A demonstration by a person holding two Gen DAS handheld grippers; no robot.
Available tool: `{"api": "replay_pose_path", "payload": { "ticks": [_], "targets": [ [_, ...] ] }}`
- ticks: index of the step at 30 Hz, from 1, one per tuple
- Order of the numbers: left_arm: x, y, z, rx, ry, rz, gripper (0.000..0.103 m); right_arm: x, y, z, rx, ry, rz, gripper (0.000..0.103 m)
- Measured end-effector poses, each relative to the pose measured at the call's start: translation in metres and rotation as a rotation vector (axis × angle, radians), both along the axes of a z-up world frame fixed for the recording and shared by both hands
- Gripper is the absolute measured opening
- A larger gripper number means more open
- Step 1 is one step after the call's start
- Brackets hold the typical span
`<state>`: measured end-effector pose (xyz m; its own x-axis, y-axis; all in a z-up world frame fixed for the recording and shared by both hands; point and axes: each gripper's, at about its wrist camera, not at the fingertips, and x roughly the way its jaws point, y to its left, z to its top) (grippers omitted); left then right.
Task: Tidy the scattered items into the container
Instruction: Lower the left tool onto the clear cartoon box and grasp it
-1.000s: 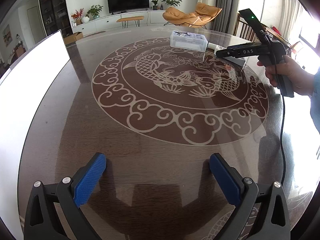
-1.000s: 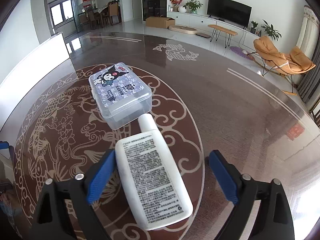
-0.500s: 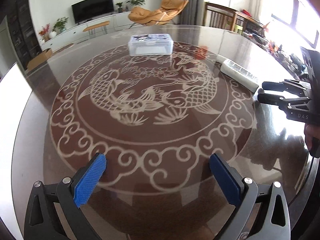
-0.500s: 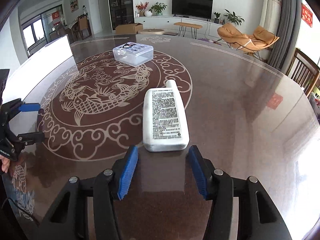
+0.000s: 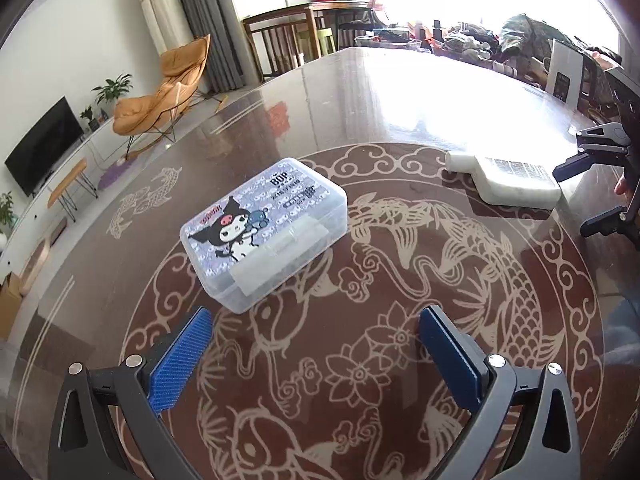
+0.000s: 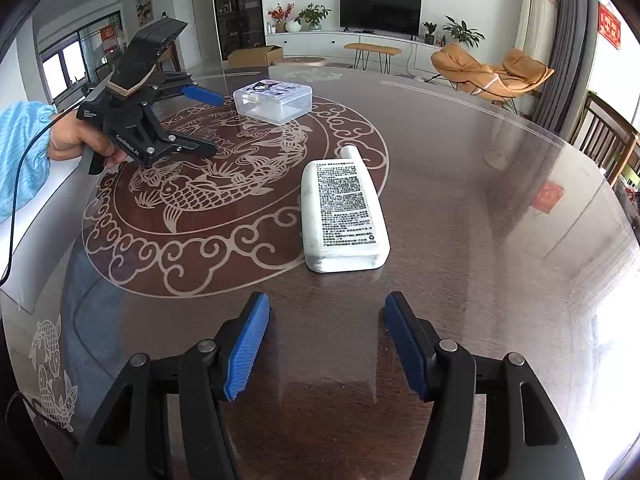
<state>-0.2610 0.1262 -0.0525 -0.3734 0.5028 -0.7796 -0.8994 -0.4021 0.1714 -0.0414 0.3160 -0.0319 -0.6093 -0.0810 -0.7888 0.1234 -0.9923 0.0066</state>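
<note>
Step in hand, as I read it: getting the box open before anything goes in. The clear lidded box (image 5: 264,232) w/ cartoon sticker sits shut on the table (image 5: 400,100), latch tab facing the left gripper (image 5: 316,344). That gripper hovers just short of the box, jaws wide, nothing in them. Box lies slightly left of its centreline, near but not between the pads.

The white lotion bottle (image 6: 344,216) lies flat, label up, cap pointing away toward the box, well apart from it. The right gripper (image 6: 326,344) sits just behind the bottle's base, jaws part-open and empty; the gap looks about as wide as the bottle, maybe a bit less, so prob. needs widening before closing on it.

Next move, my guess: left either pins the box or works the latch tab, right then takes the bottle lengthwise. Lid must be up first, else nowhere to put it. Whether the bottle fits inside – can't tell from here; looks close in length.

Room: plenty. Glossy table surface is bare around both items, no clutter betw. bottle and box, so a straight slide or lift path is free. Table edge is well off from both. Glare on the far side near the window washes out detail there. Slick top means the box may skid if pushed one-sided.
</note>
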Motion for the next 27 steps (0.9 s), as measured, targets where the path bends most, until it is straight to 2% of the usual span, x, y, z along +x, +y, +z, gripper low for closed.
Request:
{"api": "replay_pose_path", "payload": {
  "ticks": [3,6,9,13,16,17,18,20,21,23,25,26,27],
  "targets": [
    [-0.024,0.009,0.003,-0.013,0.037,-0.081,0.103,0.0,0.0,0.0,-0.006,-0.002,0.006,0.065],
    [-0.056,0.017,0.007,-0.046,0.107,-0.046,0.103,0.0,0.0,0.0,-0.005,-0.002,0.007,0.065],
    [-0.078,0.023,0.009,-0.057,0.113,-0.049,0.103,-0.001,-0.002,0.0,-0.007,-0.004,0.014,0.069],
    [-0.08,0.05,0.011,-0.057,0.149,-0.136,0.103,-0.003,-0.006,-0.001,-0.001,-0.01,0.037,0.077],
    [-0.076,0.074,0.011,-0.019,0.17,-0.197,0.103,-0.004,-0.006,-0.001,-0.002,-0.011,0.038,0.077],
    [-0.078,0.079,0.01,-0.001,0.137,-0.198,0.103,-0.003,-0.006,-0.001,-0.003,-0.011,0.038,0.077],
    [-0.082,0.082,0.009,0.007,0.07,-0.189,0.103,-0.003,-0.006,-0.001,-0.003,-0.011,0.038,0.077],
    [-0.102,0.082,0.002,0.021,-0.145,-0.119,0.103,-0.004,-0.006,-0.002,-0.003,-0.011,0.038,0.077],
    [-0.107,0.079,0.002,0.04,-0.191,-0.068,0.103,-0.003,-0.006,-0.002,-0.003,-0.011,0.038,0.077],
    [-0.107,0.08,0.003,0.0,-0.191,0.009,0.103,-0.003,-0.006,-0.002,-0.003,-0.011,0.038,0.077],
    [-0.101,0.08,0.004,-0.003,-0.189,0.049,0.103,-0.003,-0.006,-0.002,-0.002,-0.01,0.038,0.077],
    [-0.096,0.077,0.004,0.01,-0.184,0.076,0.101,-0.003,-0.006,-0.002,-0.002,-0.01,0.038,0.077],
    [-0.09,0.073,0.006,0.032,-0.177,0.108,0.091,-0.003,-0.006,-0.002,-0.002,-0.011,0.038,0.077]
  ]
}}
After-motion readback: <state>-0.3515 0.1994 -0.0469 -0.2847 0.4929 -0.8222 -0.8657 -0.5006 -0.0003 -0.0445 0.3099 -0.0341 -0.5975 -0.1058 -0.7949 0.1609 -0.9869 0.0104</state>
